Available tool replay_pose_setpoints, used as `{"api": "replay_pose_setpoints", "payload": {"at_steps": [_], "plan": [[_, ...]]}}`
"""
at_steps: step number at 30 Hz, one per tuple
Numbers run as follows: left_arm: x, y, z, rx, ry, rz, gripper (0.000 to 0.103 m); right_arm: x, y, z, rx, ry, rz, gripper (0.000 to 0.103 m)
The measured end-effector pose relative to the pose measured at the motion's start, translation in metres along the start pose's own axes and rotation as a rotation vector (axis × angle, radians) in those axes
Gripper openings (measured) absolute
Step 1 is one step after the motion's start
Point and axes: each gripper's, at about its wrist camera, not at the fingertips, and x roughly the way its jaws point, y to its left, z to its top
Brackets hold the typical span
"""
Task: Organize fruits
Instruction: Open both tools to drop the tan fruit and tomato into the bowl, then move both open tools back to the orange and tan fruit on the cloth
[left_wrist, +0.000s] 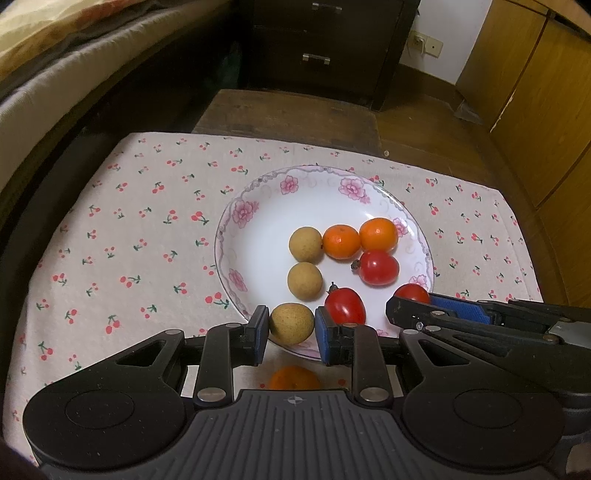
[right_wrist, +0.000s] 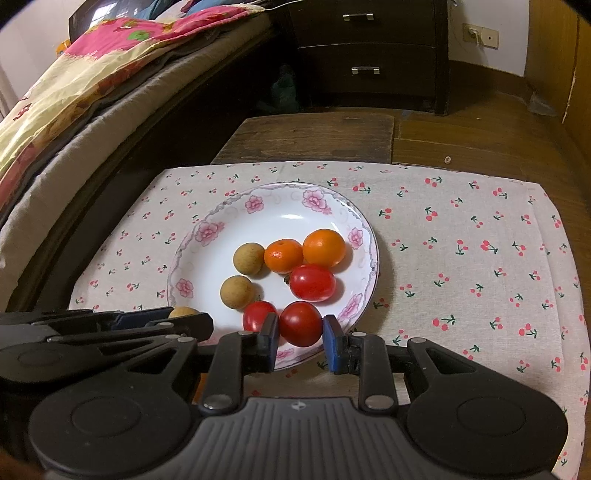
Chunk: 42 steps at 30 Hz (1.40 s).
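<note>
The left tongs (left_wrist: 291, 334) are clamped on a tan longan (left_wrist: 291, 324) at the near rim of the flowered plate (left_wrist: 236, 221), their blue pads pressing on either side of the fruit. The right tongs (right_wrist: 300, 339) are clamped on a red cherry tomato (right_wrist: 300, 323), also at the near edge of the plate, just beside a second tomato (right_wrist: 257, 315) to its left. On the plate lie two more longans (left_wrist: 305, 244) one behind the other, two small oranges (left_wrist: 341, 241) touching side by side, and a third tomato (left_wrist: 378, 267) just in front of them. One more orange (left_wrist: 293, 377) sits on the cherry-print cloth (left_wrist: 129, 229) of the tabletop, just off the plate and half hidden under the left tongs' body
</note>
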Motion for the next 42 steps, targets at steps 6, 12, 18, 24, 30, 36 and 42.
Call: {"api": "replay_pose_setpoints", "payload": {"at_steps": [6,12,18,24,30,36,42], "plan": [[-0.001,0.0,0.0,-0.001,-0.003,0.006,0.037,0.0,-0.001,0.001,0.003,-0.002,0.0,0.029],[-0.003,0.001,0.001,-0.008,-0.011,0.001,0.042,-0.003,-0.003,0.001,0.014,-0.014,-0.007,0.029],[-0.008,-0.001,0.001,0.0,-0.026,0.001,0.046,-0.005,-0.006,0.0,0.027,-0.023,-0.017,0.029],[-0.01,-0.001,0.001,-0.004,-0.032,-0.003,0.048,-0.009,-0.005,-0.001,0.029,-0.035,-0.022,0.029],[-0.014,0.0,0.0,-0.006,-0.041,-0.007,0.051,-0.013,-0.004,-0.002,0.031,-0.047,-0.024,0.03],[-0.02,0.001,0.0,-0.012,-0.053,-0.013,0.055,-0.018,-0.003,-0.002,0.031,-0.056,-0.025,0.031],[-0.021,0.002,-0.001,-0.014,-0.054,-0.016,0.055,-0.018,-0.004,-0.002,0.031,-0.055,-0.024,0.033]]}}
